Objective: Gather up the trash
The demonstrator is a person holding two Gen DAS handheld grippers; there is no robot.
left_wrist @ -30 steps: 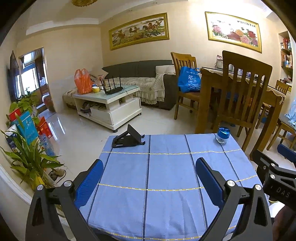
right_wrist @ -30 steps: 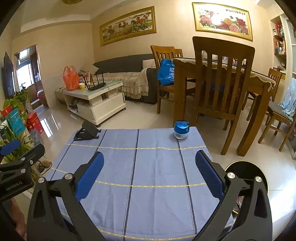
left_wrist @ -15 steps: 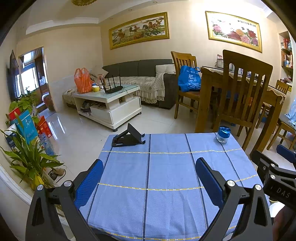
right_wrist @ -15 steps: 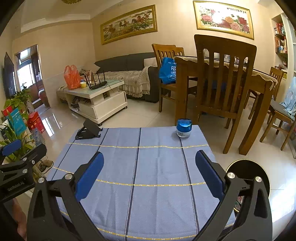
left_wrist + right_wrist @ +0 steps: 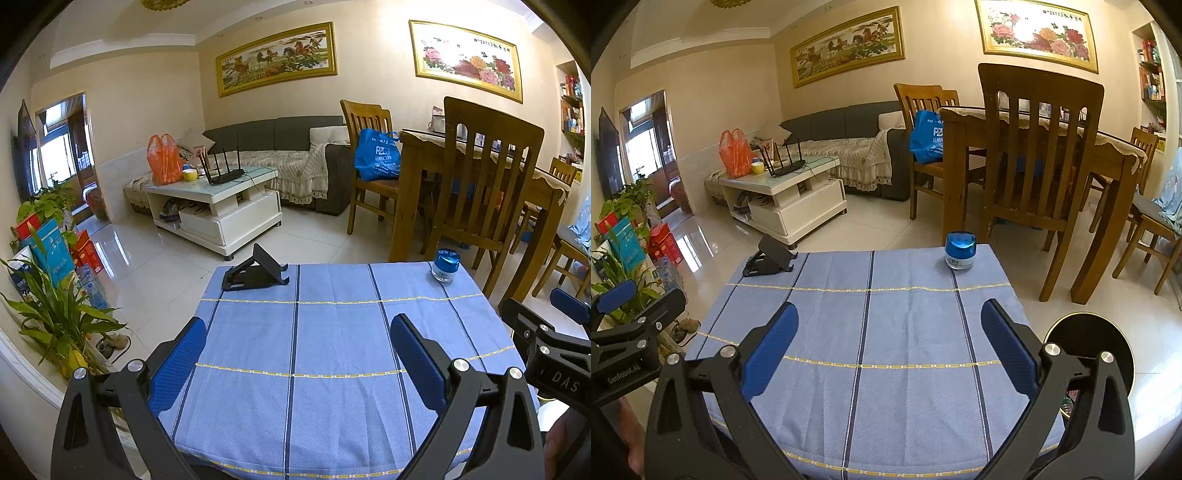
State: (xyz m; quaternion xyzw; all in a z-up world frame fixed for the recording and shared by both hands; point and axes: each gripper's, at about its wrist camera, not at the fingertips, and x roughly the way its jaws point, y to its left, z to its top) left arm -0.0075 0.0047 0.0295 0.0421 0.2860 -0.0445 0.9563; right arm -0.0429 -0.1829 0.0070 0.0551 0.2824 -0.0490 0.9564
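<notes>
A small jar with a blue lid (image 5: 445, 265) (image 5: 960, 252) stands at the far right corner of the blue-clothed table (image 5: 332, 343) (image 5: 886, 332). A black folding phone stand (image 5: 255, 270) (image 5: 771, 255) sits at the far left corner. My left gripper (image 5: 297, 354) is open and empty above the near part of the table. My right gripper (image 5: 888, 349) is open and empty beside it, to the right. A round black bin with a gold rim (image 5: 1089, 343) stands on the floor right of the table.
Wooden chairs (image 5: 1030, 155) and a dining table (image 5: 480, 162) stand beyond the table on the right. A white coffee table (image 5: 221, 199) and a sofa (image 5: 288, 155) are farther back. Potted plants (image 5: 55, 317) line the left wall.
The right gripper has moved slightly forward and left; the jar looks a little nearer. The left gripper has barely moved. Both stay open.
</notes>
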